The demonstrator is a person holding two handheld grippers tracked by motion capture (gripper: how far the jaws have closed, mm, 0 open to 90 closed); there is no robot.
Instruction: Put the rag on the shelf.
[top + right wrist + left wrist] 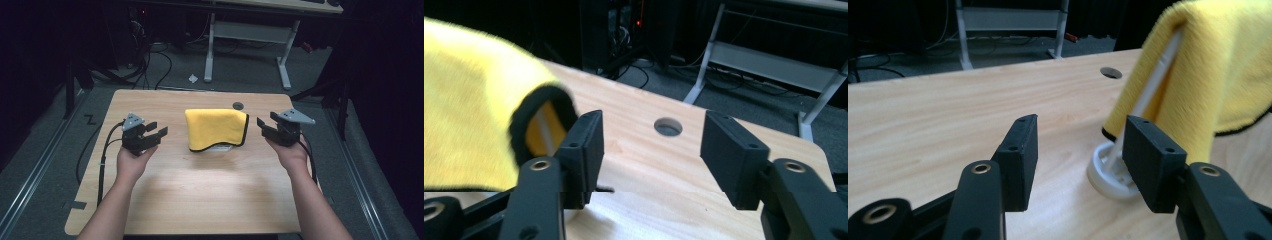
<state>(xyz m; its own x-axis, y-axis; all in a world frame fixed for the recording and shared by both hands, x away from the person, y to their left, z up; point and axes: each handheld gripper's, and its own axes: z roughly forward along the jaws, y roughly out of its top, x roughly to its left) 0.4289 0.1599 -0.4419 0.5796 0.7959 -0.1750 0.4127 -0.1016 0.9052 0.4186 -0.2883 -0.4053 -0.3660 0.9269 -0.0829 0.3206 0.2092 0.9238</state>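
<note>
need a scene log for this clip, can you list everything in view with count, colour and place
cloth: one, yellow with dark edging, draped over a rack at the middle of the table
rack: one, white, with a round base and slanted rod, under the cloth
table: one, light wood, with a round hole near its far edge
desk frame: one, white legs, on the floor beyond the table
cables: several, black, on the grey floor at far left
scrap: one, white, on the floor beyond the table
left gripper: one, black, left of the cloth, jaws open with nothing between them
right gripper: one, black, right of the cloth, jaws open with nothing between them
forearms: two, coming in from the bottom edge
</note>
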